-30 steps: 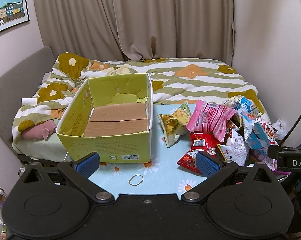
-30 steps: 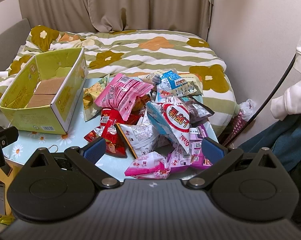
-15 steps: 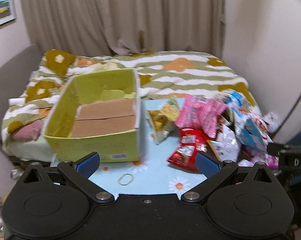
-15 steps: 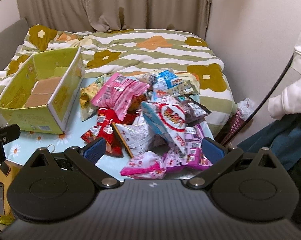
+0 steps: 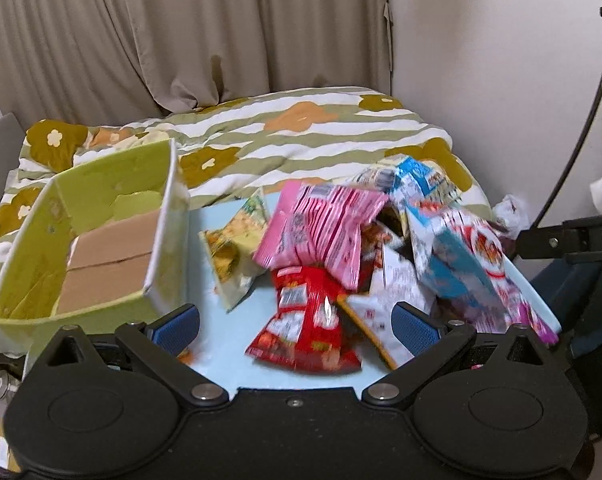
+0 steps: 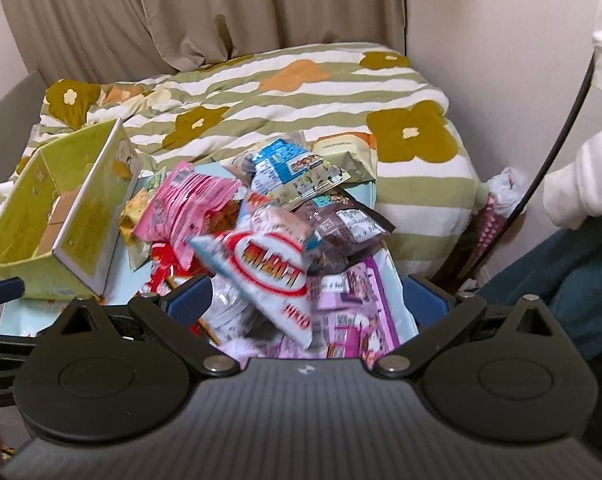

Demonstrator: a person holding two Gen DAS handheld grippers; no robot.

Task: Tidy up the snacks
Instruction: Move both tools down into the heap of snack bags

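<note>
On the table: we see a pale blue top (image 5: 237,332) carrying a heap of crinkly foil snack bags (image 6: 269,264) beside a green cardboard box (image 5: 93,240).
Box: rectangular, open-topped, brown flaps lining its floor, nothing else inside.
Bags: a glossy red pack (image 5: 305,320) lies nearest us, a pink striped one (image 5: 325,228) above it.
Left gripper (image 5: 297,326): we hold it spread wide over the red pack, gripping nothing.
Right gripper (image 6: 307,302): fingers parted over the heap, empty.
Unclear: blur smears the printing on the packs.
</note>
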